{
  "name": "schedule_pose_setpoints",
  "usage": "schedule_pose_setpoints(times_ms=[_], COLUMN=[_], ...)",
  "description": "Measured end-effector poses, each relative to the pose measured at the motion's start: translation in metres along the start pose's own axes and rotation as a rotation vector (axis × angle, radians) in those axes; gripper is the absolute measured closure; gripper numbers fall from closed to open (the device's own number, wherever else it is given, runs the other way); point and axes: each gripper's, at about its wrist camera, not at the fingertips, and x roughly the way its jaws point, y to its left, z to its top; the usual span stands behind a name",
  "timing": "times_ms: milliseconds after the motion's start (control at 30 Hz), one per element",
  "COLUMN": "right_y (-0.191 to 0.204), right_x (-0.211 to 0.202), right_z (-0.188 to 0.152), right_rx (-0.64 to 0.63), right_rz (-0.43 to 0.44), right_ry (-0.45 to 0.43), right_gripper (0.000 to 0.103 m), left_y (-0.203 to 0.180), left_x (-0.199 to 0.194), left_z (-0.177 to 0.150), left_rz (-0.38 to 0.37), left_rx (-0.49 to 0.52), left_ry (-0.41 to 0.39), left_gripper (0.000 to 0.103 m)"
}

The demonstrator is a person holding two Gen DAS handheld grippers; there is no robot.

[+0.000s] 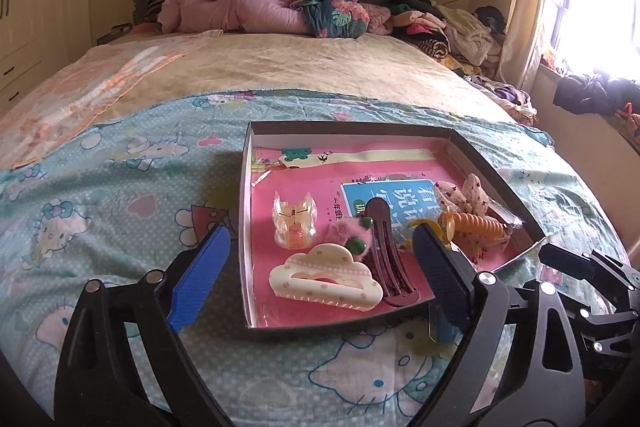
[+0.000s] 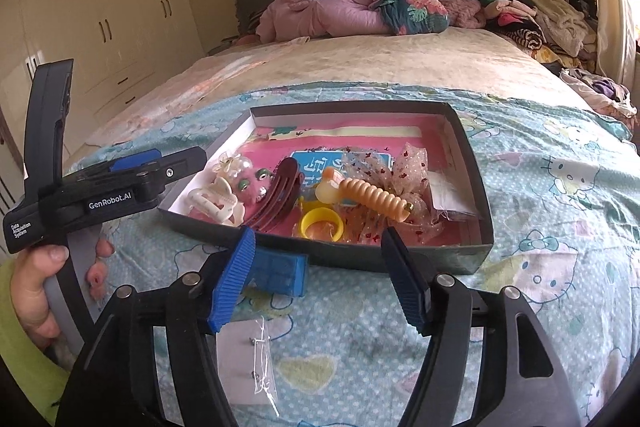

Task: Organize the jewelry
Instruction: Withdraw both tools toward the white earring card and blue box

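A: What is lying where? Start from the box.

B: The bed (image 1: 280,67) is carrying everything, and the shallow dark box (image 2: 360,259) is sitting on its cartoon-print sheet. Inside the box, the cloud-shaped cream claw clip (image 1: 326,281) is lying at the near wall, the dark brown comb clip (image 1: 386,251) just beside it, and the orange spiral hair tie (image 2: 374,197) is resting toward the box's right half on a sheer bow. A yellow ring (image 2: 322,229) is sitting against the near wall.

A: Anything outside the box?

B: A small blue case (image 2: 280,273) is lying just in front of the near wall, and a clear packet (image 2: 262,359) with tiny metal pieces nearer still.

A: And the grippers?

B: The left gripper (image 1: 320,279) is hovering spread wide before the box, nothing between its pads. The right gripper (image 2: 316,275) is standing apart too, empty.

A: How will the pieces handle?

B: I am judging the clips stiff, light and smooth — best pinched across the thick body, not the teeth. The packet looks flimsy and slippery — taking an edge seems wisest.
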Motion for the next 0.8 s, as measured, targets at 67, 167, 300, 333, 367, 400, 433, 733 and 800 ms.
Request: schedule_pose_setpoints(times_ms=[67,167,300,333,367,400,433,733,800], right_y=[0.002,0.007,0.012,0.013,0.014,0.015,0.016,0.022,0.023], right_x=[-0.004,-0.008,-0.014,-0.016,-0.017,-0.019,-0.020,-0.026,-0.026], right_z=[-0.005,-0.012,-0.021,-0.023,-0.025,-0.027,-0.030,-0.047,-0.051], right_rx=[-0.007,-0.013,-0.024,-0.026,-0.026,-0.028,-0.029,-0.035,-0.034], right_rz=[0.002,0.009,0.018,0.020,0.023,0.025,0.023,0.029,0.032], right_ry=[0.004,0.016,0.025,0.027,0.030,0.034,0.036,0.061,0.065], right_gripper=[0.040,0.040,0.040,0.040,0.040,0.040,0.040,0.040,0.039], left_y=[-0.002,-0.005,-0.010,-0.011,-0.011,-0.012,-0.012,-0.019,-0.019], left_x=[-0.004,-0.010,-0.018,-0.019,-0.021,-0.022,-0.023,-0.033,-0.034], left_z=[-0.003,-0.008,-0.015,-0.016,-0.018,-0.020,-0.021,-0.035,-0.038], left_rz=[-0.002,0.001,0.005,0.008,0.011,0.010,0.008,0.002,-0.003], left_rx=[0.001,0.010,0.020,0.024,0.026,0.027,0.026,0.040,0.038], left_ry=[-0.003,-0.008,-0.011,-0.011,-0.010,-0.009,-0.009,0.003,0.008], left_gripper=[0.015,0.012,0.012,0.012,0.012,0.012,0.012,0.012,0.012])
